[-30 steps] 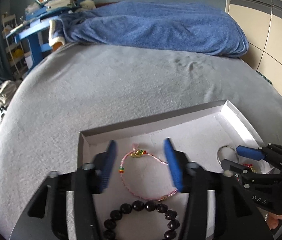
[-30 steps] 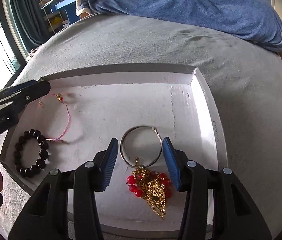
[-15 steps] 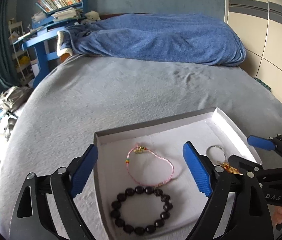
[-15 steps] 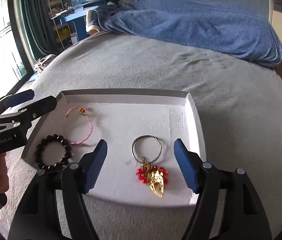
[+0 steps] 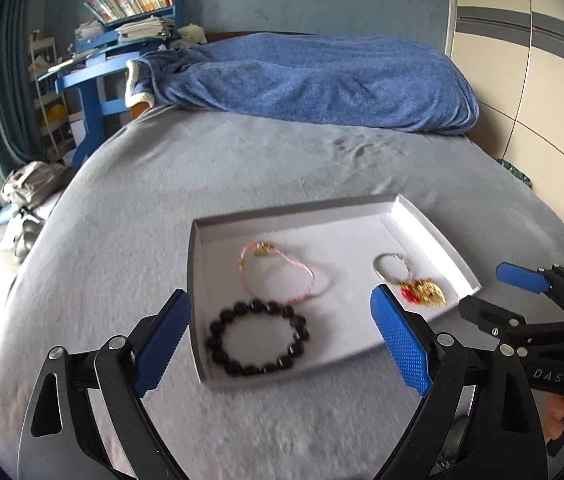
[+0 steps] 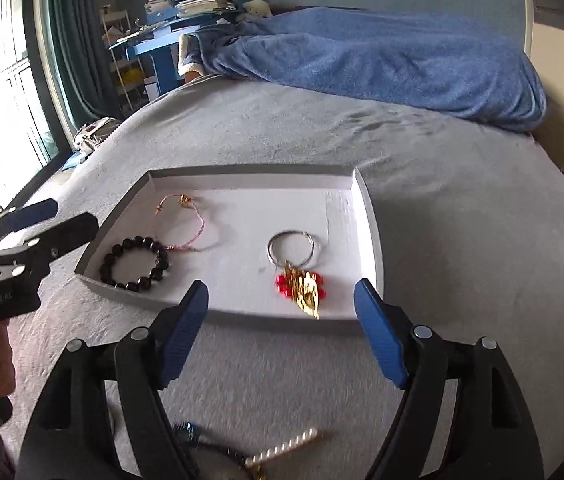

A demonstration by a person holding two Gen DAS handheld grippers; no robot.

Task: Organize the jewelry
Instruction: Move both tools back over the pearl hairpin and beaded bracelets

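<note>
From my left wrist, my left fingers (image 5: 279,344) are spread wide and opening further, with nothing clamped; the near left corner of the white tray (image 5: 434,236) lies on the grey bed (image 5: 241,176) just ahead of them. The black bead bracelet (image 5: 257,338) sits in the tray straight ahead between my two blue tips, the pink cord bracelet (image 5: 277,272) just beyond it, and the key ring with red and gold charm (image 5: 414,284) beyond my right tip. My right fingers (image 5: 494,296) reach in from the right, beside the tray's edge. From my right wrist, my right fingers (image 6: 282,332) are also apart and opening, empty, short of the tray's near wall (image 6: 282,316). The charm (image 6: 302,284) lies just ahead between my tips, the bead bracelet (image 6: 135,260) ahead to the left. My left fingers (image 6: 53,220) show at the left, outside the tray. A twisted white piece (image 6: 282,446) lies on the bed close under my fingers.
</note>
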